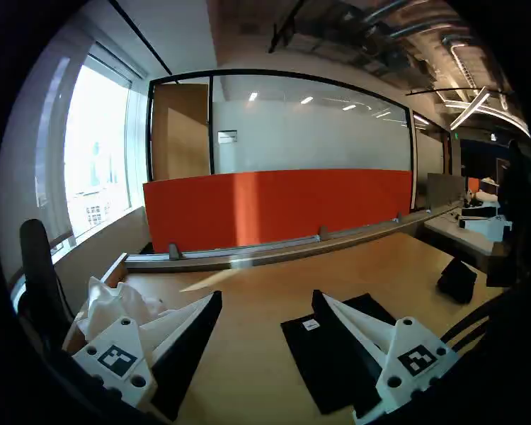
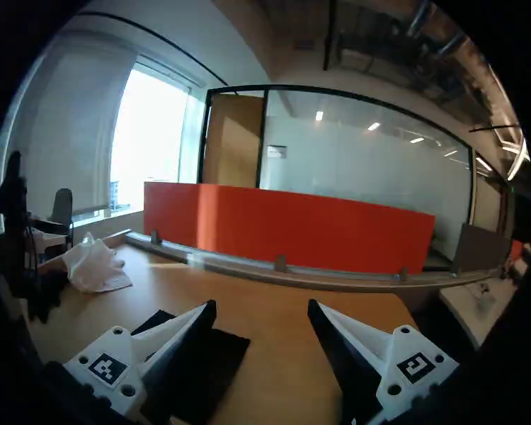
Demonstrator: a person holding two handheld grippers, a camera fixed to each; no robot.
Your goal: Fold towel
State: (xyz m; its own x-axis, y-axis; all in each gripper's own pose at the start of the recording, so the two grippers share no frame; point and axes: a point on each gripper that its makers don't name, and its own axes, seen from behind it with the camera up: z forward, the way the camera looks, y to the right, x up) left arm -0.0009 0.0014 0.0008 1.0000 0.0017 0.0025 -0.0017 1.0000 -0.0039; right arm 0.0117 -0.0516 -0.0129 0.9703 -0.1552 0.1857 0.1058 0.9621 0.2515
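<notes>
The left gripper (image 1: 265,296) and the right gripper (image 2: 260,304) were both wide open and held nothing. The black towel (image 1: 321,354) lay flat on the wooden desk (image 1: 251,347), just below them. A crumpled white cloth (image 1: 113,301) sat farther off.

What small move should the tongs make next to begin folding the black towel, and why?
Probably lower the left tongs onto the near edge of the black towel and close. It and the right tongs stand open and empty above the desk, and the towel lies flat, ungripped; a fold needs a grip first.
</notes>
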